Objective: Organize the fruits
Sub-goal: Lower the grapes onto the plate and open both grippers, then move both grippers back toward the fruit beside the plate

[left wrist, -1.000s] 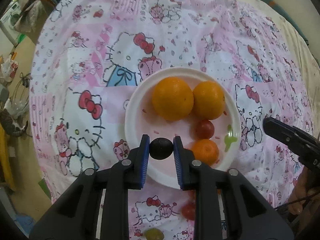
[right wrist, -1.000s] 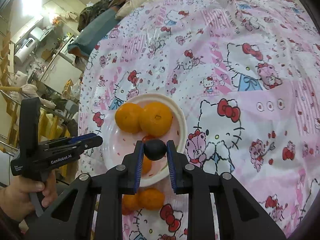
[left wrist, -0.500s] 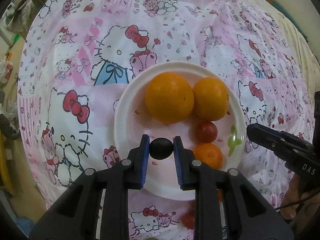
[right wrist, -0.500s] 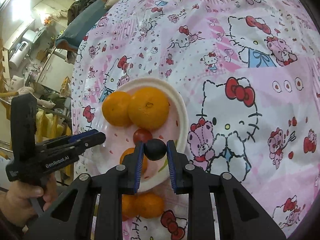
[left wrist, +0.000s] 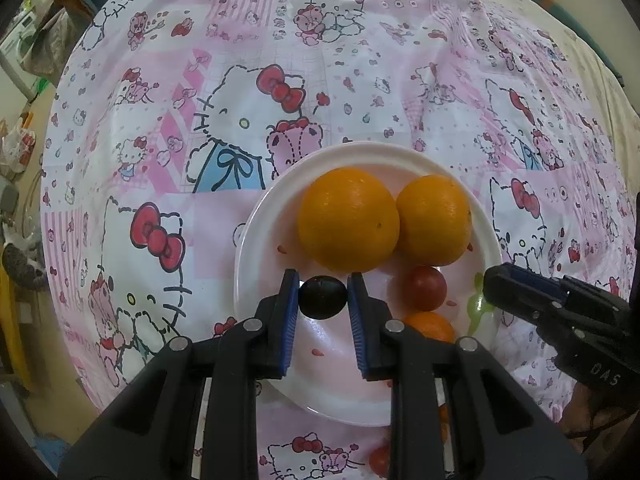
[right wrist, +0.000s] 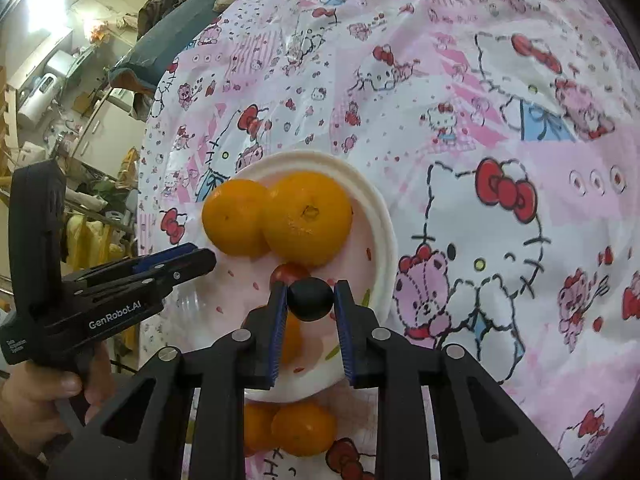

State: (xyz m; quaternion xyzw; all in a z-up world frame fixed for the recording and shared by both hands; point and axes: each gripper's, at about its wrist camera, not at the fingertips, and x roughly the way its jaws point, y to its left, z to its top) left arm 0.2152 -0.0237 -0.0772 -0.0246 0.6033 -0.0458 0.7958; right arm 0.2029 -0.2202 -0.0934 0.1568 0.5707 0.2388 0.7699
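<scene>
Fingers of our left gripper [left wrist: 323, 296] pinch a dark grape [left wrist: 322, 297]; our right gripper [right wrist: 311, 299] clamps another dark grape [right wrist: 311, 298]. Both hover over the white plate [left wrist: 256, 248] holding two oranges [left wrist: 348, 219], a cherry tomato [left wrist: 426, 288] and a tangerine [left wrist: 430, 326].

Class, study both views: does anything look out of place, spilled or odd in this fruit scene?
Some fruit lies off the plate: two oranges on the cloth just beyond its near rim, and a tomato there too. Nothing looks spilled or damaged.
</scene>
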